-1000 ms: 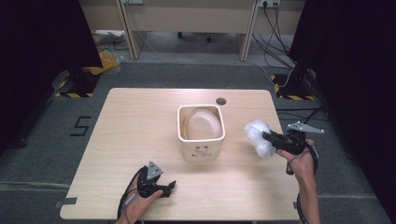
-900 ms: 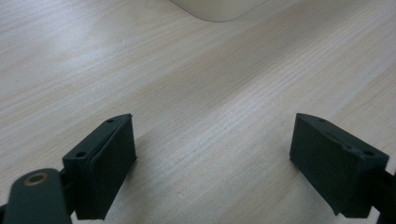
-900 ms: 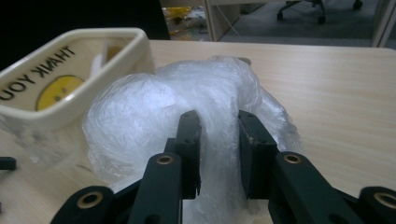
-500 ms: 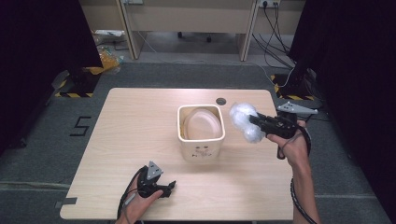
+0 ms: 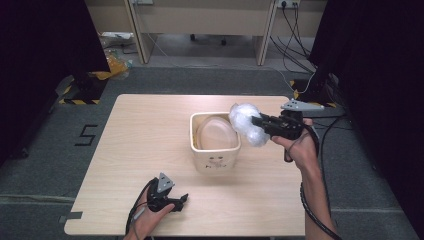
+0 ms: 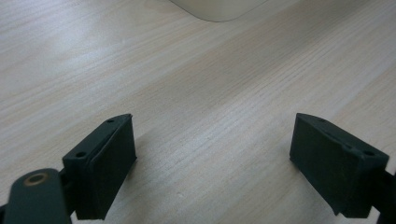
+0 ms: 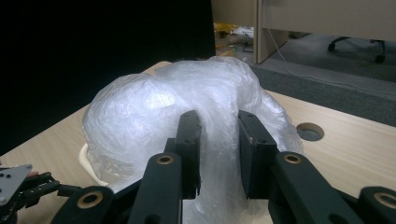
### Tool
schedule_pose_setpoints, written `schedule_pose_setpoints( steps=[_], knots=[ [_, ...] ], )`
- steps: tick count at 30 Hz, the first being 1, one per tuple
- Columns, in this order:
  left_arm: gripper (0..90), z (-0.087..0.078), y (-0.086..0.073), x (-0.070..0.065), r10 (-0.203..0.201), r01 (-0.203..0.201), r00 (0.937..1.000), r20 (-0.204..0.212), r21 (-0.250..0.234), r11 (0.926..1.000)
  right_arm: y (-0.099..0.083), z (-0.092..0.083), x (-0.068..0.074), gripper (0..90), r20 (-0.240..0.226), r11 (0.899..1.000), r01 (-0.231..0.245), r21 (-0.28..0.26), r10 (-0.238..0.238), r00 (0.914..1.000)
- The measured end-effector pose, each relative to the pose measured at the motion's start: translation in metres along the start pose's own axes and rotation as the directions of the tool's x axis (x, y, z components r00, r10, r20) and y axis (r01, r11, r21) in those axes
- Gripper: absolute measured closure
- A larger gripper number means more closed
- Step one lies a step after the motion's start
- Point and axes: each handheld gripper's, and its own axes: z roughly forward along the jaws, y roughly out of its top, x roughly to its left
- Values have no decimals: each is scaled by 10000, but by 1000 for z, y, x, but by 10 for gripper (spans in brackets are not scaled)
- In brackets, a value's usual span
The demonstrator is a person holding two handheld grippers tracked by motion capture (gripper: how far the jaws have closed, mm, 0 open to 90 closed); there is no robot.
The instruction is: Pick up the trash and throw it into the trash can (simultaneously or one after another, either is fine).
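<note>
Plastic wrap (image 5: 247, 123), crumpled into a cloudy white wad, is pinched between the narrowed jaws of the right gripper (image 5: 260, 122), held in the air above the table (image 5: 130, 135) at about three o'clock from the cream bin (image 5: 214, 159), just over its right rim. In the right gripper view the two black pads (image 7: 190, 140) press into a fold of the wad (image 7: 187, 107). The bin stands near the middle of the table with a pale rounded thing (image 5: 216, 134) lying inside it. The left gripper (image 5: 175, 201) rests on the table at seven o'clock from the bin, jaws spread wide with nothing between them. The step looks like carrying the wad to the bin; next, the right hand likely needs to centre it over the opening, lower it and let go.
</note>
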Motion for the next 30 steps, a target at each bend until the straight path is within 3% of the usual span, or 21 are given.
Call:
schedule_pose_setpoints(
  steps=[11, 17, 21, 30],
  knots=[
    [134, 0, 0, 0, -17, 17, 10000, -10, 17, 10000, 14, 45, 34, 724, -787, 9958, 686, 608, -638, 9949],
    [134, 0, -1, 0, -36, 36, 10000, -19, -3, 10000, 14, 77, 47, 724, -1132, 9871, 935, 1300, -789, 9904],
    [134, 0, -1, 0, -60, 60, 10000, -6, -37, 10000, 11, 99, 53, 724, -1348, 9740, 1128, 1963, -871, 9870],
    [134, -2, -1, 0, -37, 37, 10000, 34, 12, 10000, -4, 134, 53, 725, -1474, 9308, 1253, 3434, -783, 9860]
  ],
)
